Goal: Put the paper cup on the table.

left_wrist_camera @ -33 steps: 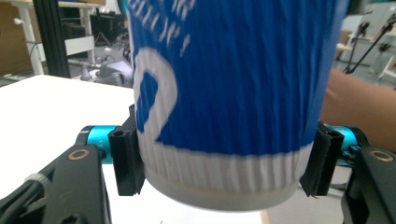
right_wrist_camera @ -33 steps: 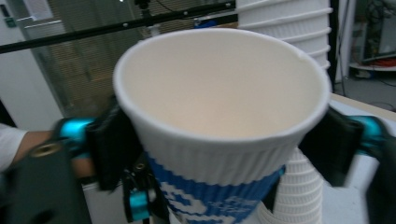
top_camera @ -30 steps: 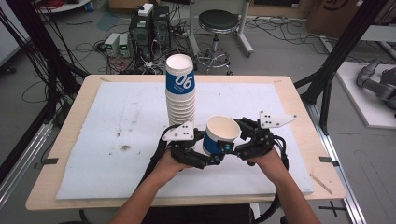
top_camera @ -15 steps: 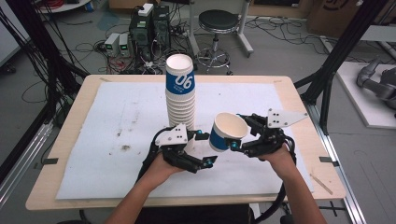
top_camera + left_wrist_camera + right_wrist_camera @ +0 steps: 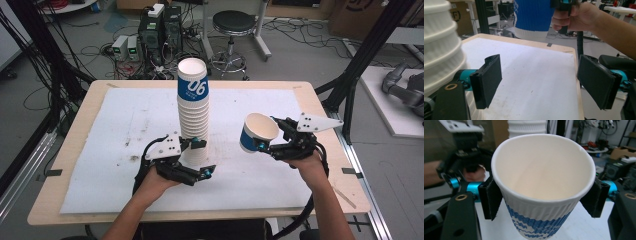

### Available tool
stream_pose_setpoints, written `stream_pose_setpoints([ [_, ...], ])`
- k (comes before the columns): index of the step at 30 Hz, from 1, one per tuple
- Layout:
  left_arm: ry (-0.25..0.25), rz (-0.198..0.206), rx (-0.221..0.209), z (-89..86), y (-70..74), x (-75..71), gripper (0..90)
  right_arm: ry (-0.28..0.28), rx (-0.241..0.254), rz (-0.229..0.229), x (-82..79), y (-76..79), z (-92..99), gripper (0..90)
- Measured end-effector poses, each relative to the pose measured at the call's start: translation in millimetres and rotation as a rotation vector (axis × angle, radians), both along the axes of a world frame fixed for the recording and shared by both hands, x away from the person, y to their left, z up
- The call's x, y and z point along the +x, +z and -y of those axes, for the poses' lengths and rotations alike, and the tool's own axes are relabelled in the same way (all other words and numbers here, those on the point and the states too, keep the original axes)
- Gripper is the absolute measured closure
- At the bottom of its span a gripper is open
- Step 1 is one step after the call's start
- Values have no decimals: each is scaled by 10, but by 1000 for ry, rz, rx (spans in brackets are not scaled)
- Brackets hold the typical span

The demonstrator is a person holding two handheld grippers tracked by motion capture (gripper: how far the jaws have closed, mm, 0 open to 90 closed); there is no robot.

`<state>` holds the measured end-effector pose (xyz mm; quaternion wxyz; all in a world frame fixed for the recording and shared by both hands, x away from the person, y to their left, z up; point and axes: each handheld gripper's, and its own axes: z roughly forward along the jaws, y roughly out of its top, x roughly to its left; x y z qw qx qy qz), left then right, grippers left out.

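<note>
A tall stack of white ribbed paper cups [image 5: 193, 115] with a blue-banded cup on top stands mid-table. My left gripper [image 5: 202, 159] sits low at the stack's base. Its jaws have just been opening and stand wide, with nothing between them. In the left gripper view the stack [image 5: 439, 50] lies outside the left jaw of that gripper [image 5: 541, 82]. My right gripper [image 5: 266, 141] is shut on a single blue-and-white cup [image 5: 257, 131], held tilted above the table to the right of the stack. Its pads press both sides of the cup [image 5: 544, 170] below the rim.
A white sheet [image 5: 125, 125] covers the wooden table [image 5: 320, 105]; it bears some dark smudges [image 5: 132, 157] at the left. Behind the table stand a stool [image 5: 232, 22] and floor electronics [image 5: 155, 30]. Black frame posts [image 5: 360, 65] rise at both sides.
Both grippers were together at the single cup in front of the stack. The left one let go and drew back left; the right one carried the cup to the right.
</note>
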<state>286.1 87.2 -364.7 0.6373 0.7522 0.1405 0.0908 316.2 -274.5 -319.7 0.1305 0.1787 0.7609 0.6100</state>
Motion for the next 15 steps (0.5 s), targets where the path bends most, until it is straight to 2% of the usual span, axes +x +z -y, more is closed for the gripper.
stream_pose_setpoints([
  [9, 74, 13, -16, -373, 35, -49, 200, -33, -2, -11, 45, -44, 60, 280],
  [15, 177, 22, -33, -703, 10, 35, 200, -76, -28, -3, 80, -84, 95, 280],
])
